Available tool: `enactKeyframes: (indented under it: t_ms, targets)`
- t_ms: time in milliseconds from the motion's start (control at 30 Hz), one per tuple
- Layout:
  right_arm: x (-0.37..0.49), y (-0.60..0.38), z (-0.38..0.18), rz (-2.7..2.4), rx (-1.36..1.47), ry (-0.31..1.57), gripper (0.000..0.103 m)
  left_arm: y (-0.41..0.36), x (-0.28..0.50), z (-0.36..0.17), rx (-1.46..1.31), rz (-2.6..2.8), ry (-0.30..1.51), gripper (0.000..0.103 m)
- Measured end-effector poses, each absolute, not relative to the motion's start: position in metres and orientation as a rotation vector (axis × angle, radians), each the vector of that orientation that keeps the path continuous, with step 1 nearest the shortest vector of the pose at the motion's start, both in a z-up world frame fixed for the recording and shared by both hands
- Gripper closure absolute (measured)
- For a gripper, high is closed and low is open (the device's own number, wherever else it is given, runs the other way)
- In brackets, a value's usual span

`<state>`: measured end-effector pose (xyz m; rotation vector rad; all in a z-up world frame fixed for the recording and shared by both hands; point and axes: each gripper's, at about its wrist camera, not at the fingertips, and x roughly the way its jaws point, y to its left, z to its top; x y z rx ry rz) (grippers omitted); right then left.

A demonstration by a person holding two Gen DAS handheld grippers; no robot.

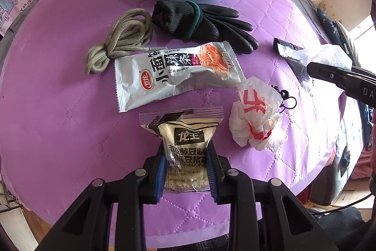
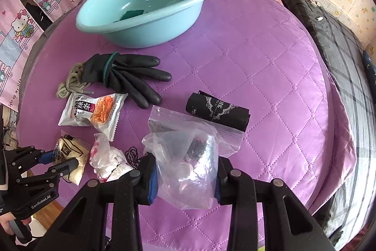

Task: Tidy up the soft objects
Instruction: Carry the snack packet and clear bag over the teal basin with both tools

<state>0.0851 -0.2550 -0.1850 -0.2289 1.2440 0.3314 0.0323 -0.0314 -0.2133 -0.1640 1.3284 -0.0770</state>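
- Nearest your left gripper (image 1: 186, 171): the soy milk powder packet (image 1: 185, 152), lying on the purple quilted bench (image 1: 58, 86) at its near edge. Your jaws are clenched on its lower half from both sides.
- Nearest your right gripper (image 2: 185, 178): the clear zip bag (image 2: 188, 157) with dark loose contents. The jaws flank it and press its sides; judged as grasping it.
- Handling, my estimate: both are light, limp and slick film. Take hold mid-body over the filling, not the flat seal edge, or it may slip.
- The teal basin (image 2: 145, 39) stands at the far side, well apart from both.
- Not yet gathered: black gloves (image 2: 131, 79), cord (image 1: 122, 39), snack pouch (image 1: 176, 72), crumpled plastic bag (image 1: 256, 119), black roll (image 2: 218, 112).
- Hard to make out: the green item inside the basin, and the thin black loops beside the crumpled bag.
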Motion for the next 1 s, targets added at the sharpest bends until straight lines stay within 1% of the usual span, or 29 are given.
enactKeyframes:
  t_ms: [400,667,1000]
  targets:
    - [0.074,-0.255,-0.170,0.301,-0.216,1.226,0.065,-0.028,0.023,-0.196,-0.139,-0.104,1.295,0.071]
    - [0.068,-0.251,-0.156,0.294,-0.214,1.204,0.065,-0.014,0.015,-0.166,-0.132,-0.122,1.258,0.070]
    - [0.065,-0.244,-0.144,0.281,-0.209,1.177,0.065,-0.003,0.017,-0.146,-0.119,-0.141,1.221,0.070]
